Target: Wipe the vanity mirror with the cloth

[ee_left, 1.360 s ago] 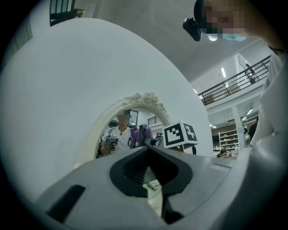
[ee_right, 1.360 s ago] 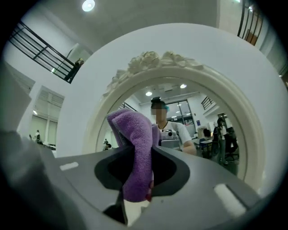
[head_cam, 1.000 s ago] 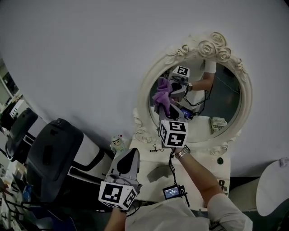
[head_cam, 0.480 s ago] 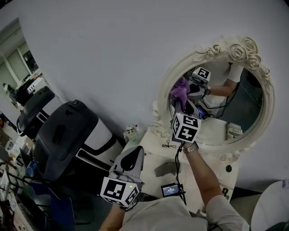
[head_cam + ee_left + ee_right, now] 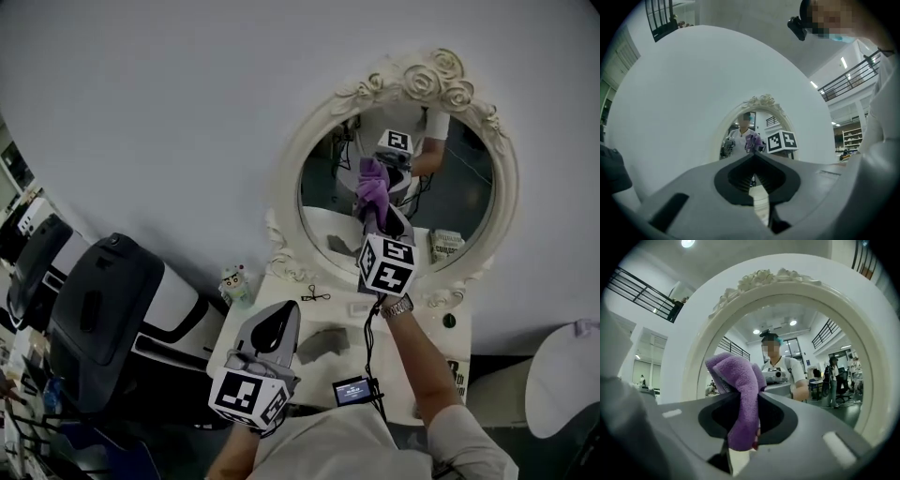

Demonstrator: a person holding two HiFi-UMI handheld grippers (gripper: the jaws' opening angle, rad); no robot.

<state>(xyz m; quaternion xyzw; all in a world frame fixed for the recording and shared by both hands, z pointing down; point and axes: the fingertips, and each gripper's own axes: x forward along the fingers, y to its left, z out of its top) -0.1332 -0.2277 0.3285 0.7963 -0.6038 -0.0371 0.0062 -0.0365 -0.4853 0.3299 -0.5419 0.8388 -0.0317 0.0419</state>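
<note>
Head view: the right gripper (image 5: 377, 221) held the purple cloth (image 5: 373, 192) up at the vanity mirror (image 5: 469, 187). The left gripper (image 5: 284, 311) sat at the mirror's 7 o'clock, over the desk (image 5: 427, 328).

Left gripper view: the left gripper (image 5: 753, 157) was clenched on nothing.

Right gripper view: the right gripper (image 5: 749, 397) was grasping the cloth (image 5: 740, 380), which bunched out at its 12 o'clock.

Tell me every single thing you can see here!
vanity mirror: one, cream rose-trimmed frame, on the wall above the table
cloth: one, purple, up against the mirror glass
table: one, white, under the mirror
toy figure: one, pale, table's left corner
grey block: one, mid-table
small screen: one, black, table's front edge
bulky case: one, black and white, left of the table
left gripper: grey, shut and empty, low over the table
right gripper: grey, shut on the cloth
</note>
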